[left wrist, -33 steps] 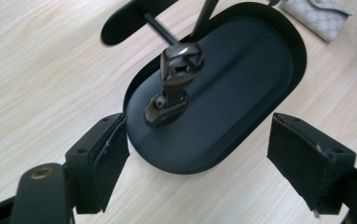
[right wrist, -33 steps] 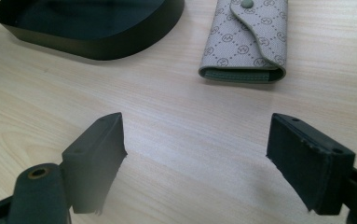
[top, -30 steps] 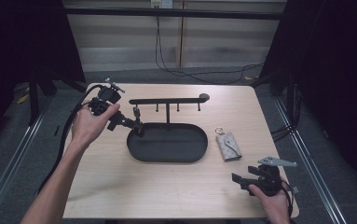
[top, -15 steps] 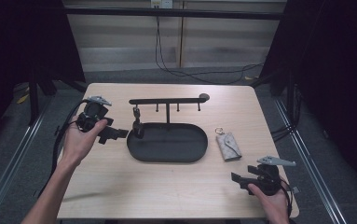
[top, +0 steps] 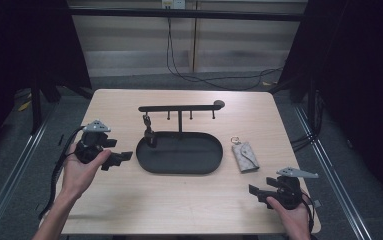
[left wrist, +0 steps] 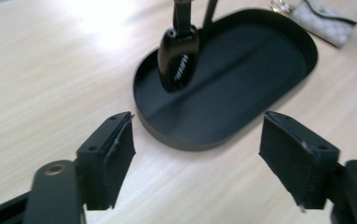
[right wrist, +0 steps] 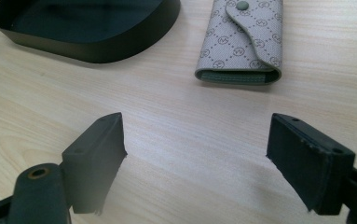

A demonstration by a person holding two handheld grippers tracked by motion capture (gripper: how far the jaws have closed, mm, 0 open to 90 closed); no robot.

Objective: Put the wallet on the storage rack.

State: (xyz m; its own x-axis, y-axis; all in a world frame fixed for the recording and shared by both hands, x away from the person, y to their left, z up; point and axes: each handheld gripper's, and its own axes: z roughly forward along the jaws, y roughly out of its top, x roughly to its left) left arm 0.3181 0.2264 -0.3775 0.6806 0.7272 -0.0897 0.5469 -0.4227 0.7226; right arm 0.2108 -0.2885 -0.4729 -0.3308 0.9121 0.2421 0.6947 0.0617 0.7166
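Ahead of left tongs (left wrist: 197,156), apart: key fob (left wrist: 178,58) hanging over tray (left wrist: 260,70).

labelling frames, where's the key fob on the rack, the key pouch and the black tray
key fob (left wrist: 179,58), left gripper view, on its black body
key pouch (right wrist: 243,39), right gripper view, on its patterned front
black tray (top: 180,170), high view, on its near rim

The black key fob (left wrist: 178,58), upper middle of the left gripper view, carries white lettering too blurred to read (the key pouch (right wrist: 241,39) bears only a small repeated monogram).
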